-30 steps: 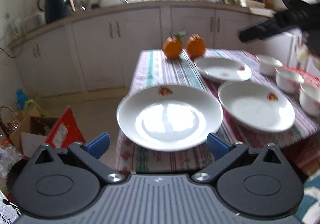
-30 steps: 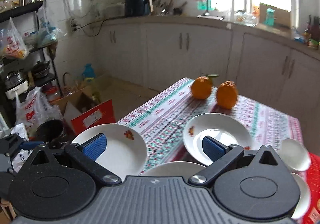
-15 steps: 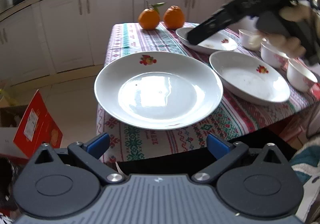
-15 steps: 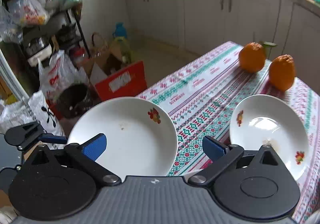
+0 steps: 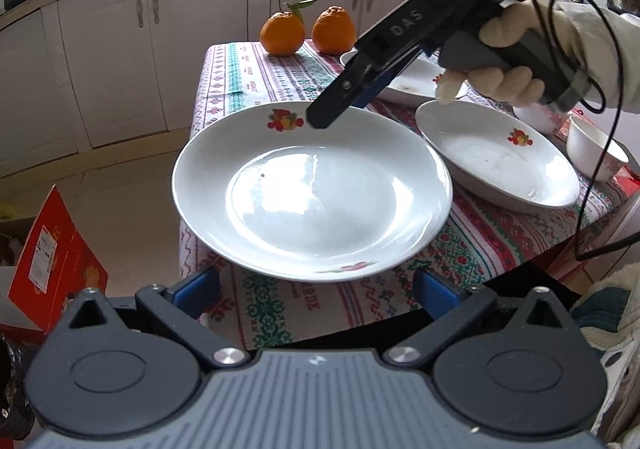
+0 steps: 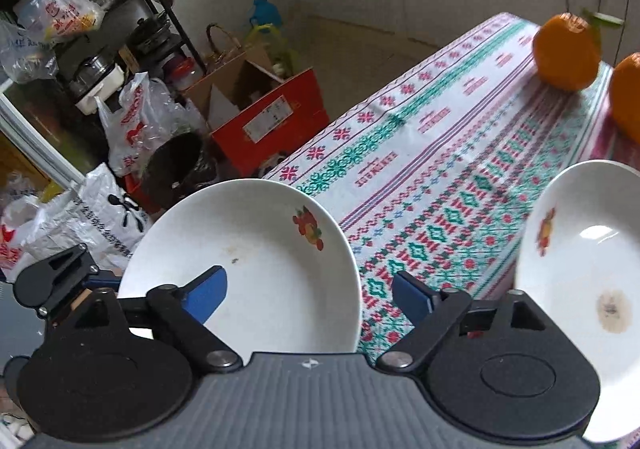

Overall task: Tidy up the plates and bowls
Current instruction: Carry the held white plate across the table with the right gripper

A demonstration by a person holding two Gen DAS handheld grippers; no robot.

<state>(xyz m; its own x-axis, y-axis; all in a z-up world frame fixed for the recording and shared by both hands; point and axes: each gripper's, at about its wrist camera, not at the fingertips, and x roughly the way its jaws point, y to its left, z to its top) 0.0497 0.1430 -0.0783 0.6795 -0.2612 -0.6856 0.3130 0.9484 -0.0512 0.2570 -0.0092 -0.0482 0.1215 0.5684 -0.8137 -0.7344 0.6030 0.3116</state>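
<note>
The big white plate (image 5: 312, 193) sits at the near corner of the table (image 5: 256, 77), and part of it hangs out over the edge. The right gripper (image 6: 308, 291) comes at it from the far side. Its jaws are closing, and the plate's far rim is between them: one blue pad is over the inside of the plate and the other is outside, over the cloth. I cannot tell if the pads touch the rim yet. The left gripper (image 5: 316, 289) waits on the near side, just below the plate's front rim, with its jaws wide and nothing in them. Both are close, but the right one is the nearer. Two more plates lie further along the table, and a bowl (image 5: 596, 153) stands at the side.
</note>
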